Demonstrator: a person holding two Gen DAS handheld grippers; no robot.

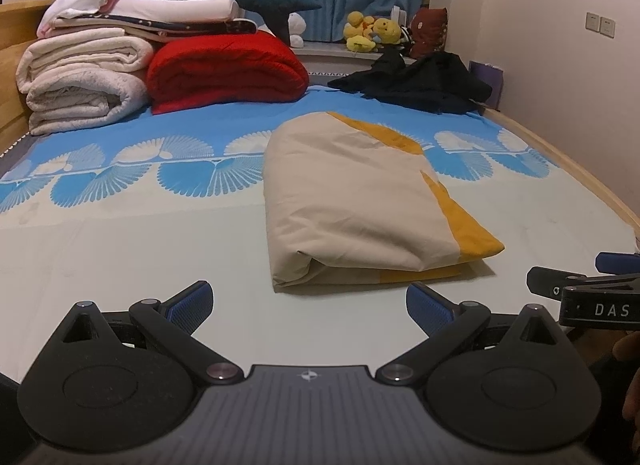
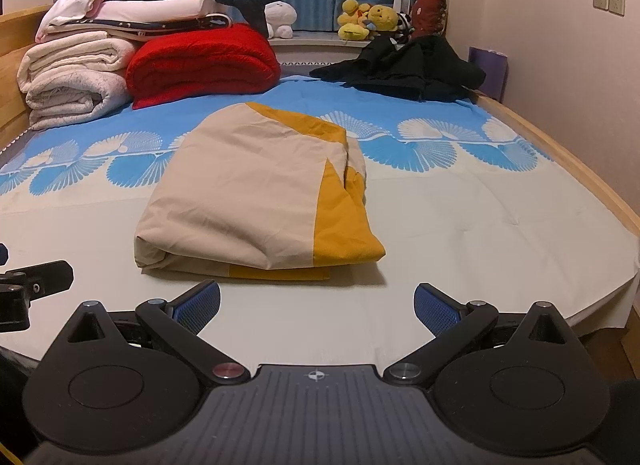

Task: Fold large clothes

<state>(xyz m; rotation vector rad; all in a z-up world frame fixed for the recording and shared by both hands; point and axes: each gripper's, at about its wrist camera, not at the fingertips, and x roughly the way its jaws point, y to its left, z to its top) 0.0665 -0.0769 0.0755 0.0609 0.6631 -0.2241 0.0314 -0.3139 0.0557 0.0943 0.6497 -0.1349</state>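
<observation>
Beige-and-mustard cotton cloth lies folded into a thick oblong on the blue-and-white patterned bed sheet, just ahead of both tools. Left gripper and right gripper hover apart from it, fingers spread wide, holding nothing. Folding looks nearly finished; I judge the next move calls for gripping the near edge for one last fold, or fetching the crumpled black garment beyond

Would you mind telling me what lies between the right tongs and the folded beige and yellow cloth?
Only bare pale bedsheet; the right wrist view shows nothing between the open right tongs and the folded beige and yellow cloth.
</observation>
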